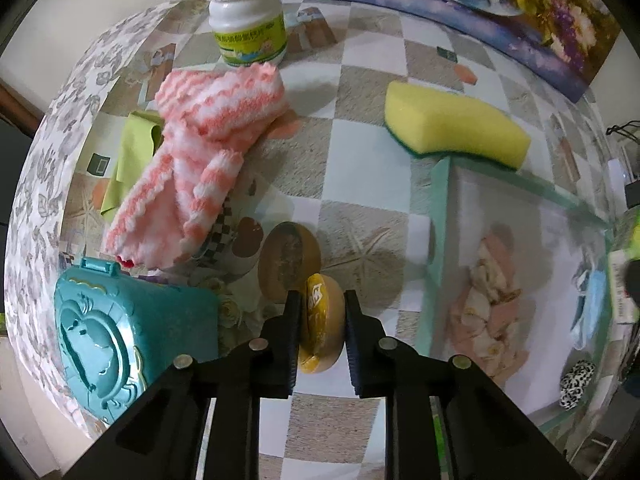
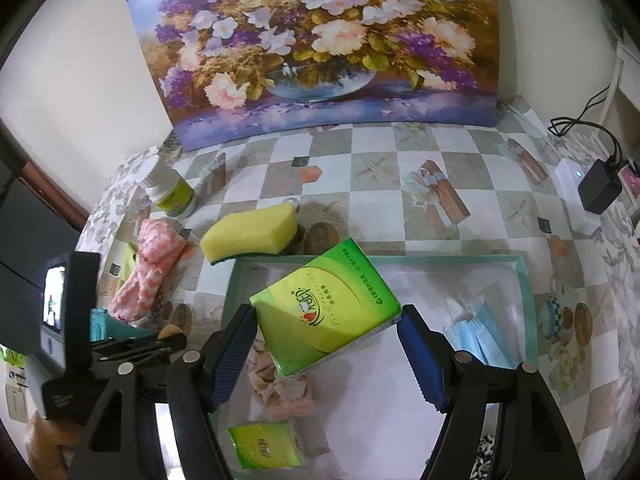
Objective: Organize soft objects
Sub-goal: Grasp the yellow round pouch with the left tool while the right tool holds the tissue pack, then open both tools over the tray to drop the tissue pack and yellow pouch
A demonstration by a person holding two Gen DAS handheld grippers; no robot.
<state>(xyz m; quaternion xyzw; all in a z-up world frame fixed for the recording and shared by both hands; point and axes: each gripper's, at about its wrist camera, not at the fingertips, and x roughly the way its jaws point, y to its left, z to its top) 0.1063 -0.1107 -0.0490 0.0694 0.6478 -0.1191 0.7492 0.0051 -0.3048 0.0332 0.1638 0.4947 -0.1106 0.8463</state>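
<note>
The bench (image 2: 400, 168) wears a glossy checkered oilcloth of grey and white squares, and on it sits a shallow rectangular tray (image 2: 440, 258) with a pale green rim and a white lining, the landmark for everything else. Against the tray's far rim leans a thick yellow sponge (image 1: 452, 122) with a dark green scouring layer, its block shape gently waved. To the left of the tray lies a fluffy pink-and-white striped cloth (image 1: 192, 168), loosely bundled, over a flat lime-green cloth (image 1: 132, 156); beyond them stands a white plastic bottle (image 1: 244, 16) with a ribbed cap, and nearer the camera an embossed teal plastic case (image 1: 116, 332). Inside the tray are a crumpled peach scrunchie (image 2: 280, 388), a pleated light-blue face mask (image 2: 480, 332), a small green tissue pack (image 2: 264, 446) and, at its near corner, a black-and-white spotted fabric piece (image 1: 576, 384). The left hand-held gripper (image 1: 322, 324), just left of the tray and pointing down, has its black ribbed pads narrowed onto a small round, tan, soft-looking puff with a yellow printed face (image 1: 322, 320), which stands on edge between them, the left pad against it and the right at its edge. The right hand-held gripper (image 2: 328, 344) hovers over the tray, its blue ribbed pads spread wide and pressed against two corners of a larger glossy green tissue pack (image 2: 324, 312), held tilted above the scrunchie.
</note>
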